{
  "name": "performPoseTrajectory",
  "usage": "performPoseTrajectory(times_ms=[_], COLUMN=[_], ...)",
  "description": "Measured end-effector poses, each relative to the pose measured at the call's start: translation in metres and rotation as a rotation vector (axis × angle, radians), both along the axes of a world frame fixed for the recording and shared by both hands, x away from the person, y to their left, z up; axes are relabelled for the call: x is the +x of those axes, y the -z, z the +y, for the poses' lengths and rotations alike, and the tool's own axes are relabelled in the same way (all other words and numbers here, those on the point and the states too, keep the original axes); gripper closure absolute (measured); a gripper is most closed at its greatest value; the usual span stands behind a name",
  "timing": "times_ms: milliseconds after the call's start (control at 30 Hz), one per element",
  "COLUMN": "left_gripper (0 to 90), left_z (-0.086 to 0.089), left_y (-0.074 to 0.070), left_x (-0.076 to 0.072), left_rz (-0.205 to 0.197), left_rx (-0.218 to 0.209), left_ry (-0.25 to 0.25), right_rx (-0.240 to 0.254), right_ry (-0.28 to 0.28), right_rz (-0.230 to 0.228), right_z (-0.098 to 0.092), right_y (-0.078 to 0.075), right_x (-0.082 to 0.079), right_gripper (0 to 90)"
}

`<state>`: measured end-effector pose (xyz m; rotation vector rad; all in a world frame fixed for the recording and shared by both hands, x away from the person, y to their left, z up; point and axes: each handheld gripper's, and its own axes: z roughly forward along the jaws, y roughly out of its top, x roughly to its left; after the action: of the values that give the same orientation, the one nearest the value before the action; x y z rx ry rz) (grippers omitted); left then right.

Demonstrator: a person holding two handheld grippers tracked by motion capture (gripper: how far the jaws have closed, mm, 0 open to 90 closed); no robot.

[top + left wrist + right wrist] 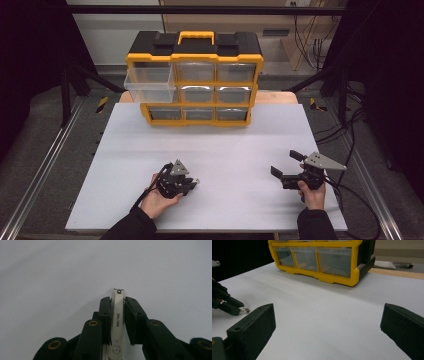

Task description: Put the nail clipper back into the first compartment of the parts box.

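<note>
A white nail clipper [118,320] with a small cat print lies between the jaws of my left gripper [118,305], which is shut on it, low over the white table. In the high view my left gripper [194,183] sits at the front left of the board, pointing right. Its tip with the nail clipper [244,310] also shows at the left edge of the right gripper view. My right gripper [285,164] stands open at the front right with nothing between its jaws. A yellow and black drawer organiser [195,80] stands at the back, its top-left clear drawer [149,84] pulled out.
The white board [225,145] lies on a wooden table top. Black frame posts stand at both sides, and cables trail off at the right. The organiser's other drawers [334,261] are shut.
</note>
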<state>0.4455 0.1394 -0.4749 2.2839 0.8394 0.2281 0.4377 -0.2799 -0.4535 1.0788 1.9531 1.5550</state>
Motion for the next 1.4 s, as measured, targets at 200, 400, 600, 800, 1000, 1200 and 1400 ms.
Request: performPoseTrajectory(times_ms=[200,400,600,800,1000,1200,1400], left_gripper=[76.1,76.5,76.7,76.7,76.7,76.8,76.8], left_z=[-0.001,-0.001,-0.001,-0.001,0.001,0.004,0.005], left_y=[0.000,0.000,0.000,0.000,-0.003,-0.007,-0.011], left_x=[0.000,0.000,0.000,0.000,0.000,0.000,-0.001], left_rz=[-0.007,-0.006,-0.008,-0.006,0.001,-0.005,-0.016], left_rx=[0.008,0.007,0.007,0.005,-0.004,-0.019,-0.023], left_ry=[0.004,0.005,0.006,0.004,0.004,0.000,0.004], right_rx=[-0.001,0.002,-0.001,0.004,0.003,0.003,0.005], right_ry=[-0.002,-0.002,-0.004,-0.004,-0.005,-0.005,-0.008], right_rz=[0.001,0.004,0.002,0.005,0.005,0.005,0.010], right_z=[0.000,0.000,0.000,0.000,0.000,0.000,0.000], right_y=[0.000,0.000,0.000,0.000,0.000,0.000,0.000], right_x=[0.000,0.000,0.000,0.000,0.000,0.000,0.000], right_gripper=[0.6,0.6,0.6,0.6,0.6,0.6,0.6])
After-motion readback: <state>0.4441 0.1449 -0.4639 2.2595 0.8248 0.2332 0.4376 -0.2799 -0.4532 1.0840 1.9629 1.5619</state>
